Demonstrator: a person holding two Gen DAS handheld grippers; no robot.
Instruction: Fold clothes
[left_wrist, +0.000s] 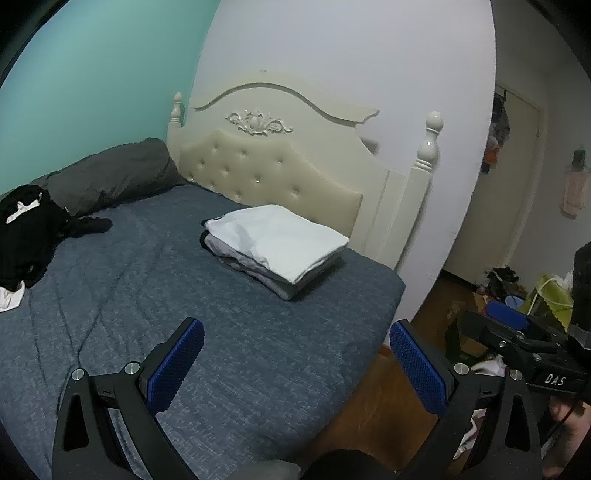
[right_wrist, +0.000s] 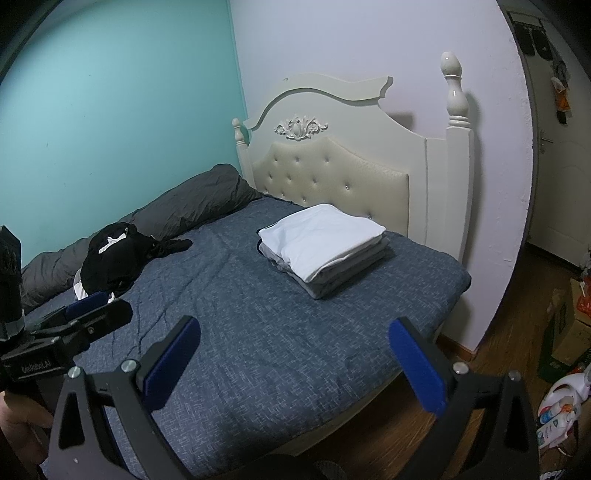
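Folded clothes | on bed | beyond both spread jaws

We see open bed ahead; folded stack near the headboard, black clothes left.

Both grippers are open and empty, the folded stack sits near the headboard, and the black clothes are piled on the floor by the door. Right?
Not quite. The black clothes lie on the bed, on its far side beside the grey pillow, as the right wrist view shows. The rest holds: the left gripper and right gripper are open and empty, and the folded stack sits near the headboard.
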